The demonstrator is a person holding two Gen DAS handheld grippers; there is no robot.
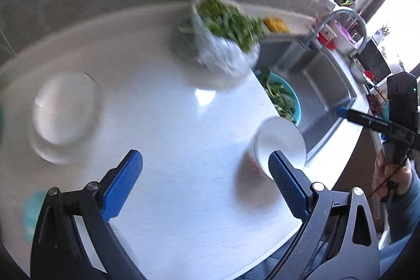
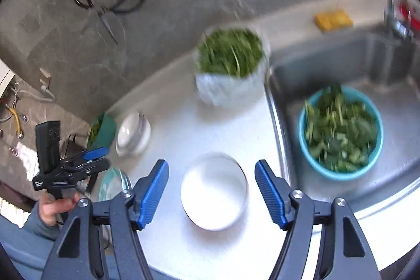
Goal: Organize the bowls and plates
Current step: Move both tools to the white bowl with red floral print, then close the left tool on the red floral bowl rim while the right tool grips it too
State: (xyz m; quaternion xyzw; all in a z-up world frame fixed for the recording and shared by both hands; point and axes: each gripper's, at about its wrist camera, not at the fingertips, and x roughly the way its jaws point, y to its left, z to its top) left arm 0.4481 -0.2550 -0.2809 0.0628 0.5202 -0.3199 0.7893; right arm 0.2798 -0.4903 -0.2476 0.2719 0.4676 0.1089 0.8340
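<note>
Left wrist view: your left gripper (image 1: 206,169) is spread wide, nothing between its pads, above the white counter (image 1: 168,122). A stack of white bowls (image 1: 65,109) sits at 9 o'clock; a single white bowl (image 1: 281,146) at 3 o'clock, beside the sink (image 1: 323,96).

Right wrist view: your right gripper (image 2: 212,180) stands open, pads apart on either side of the single white bowl (image 2: 214,192), not touching it. The stack (image 2: 132,134) sits at 10 o'clock; a blue bowl of greens (image 2: 340,131) at 2 o'clock, in the sink

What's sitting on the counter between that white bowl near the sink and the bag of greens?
Nothing: bare white counter separates the white bowl from the bag of greens, seen in the right wrist view.
</note>
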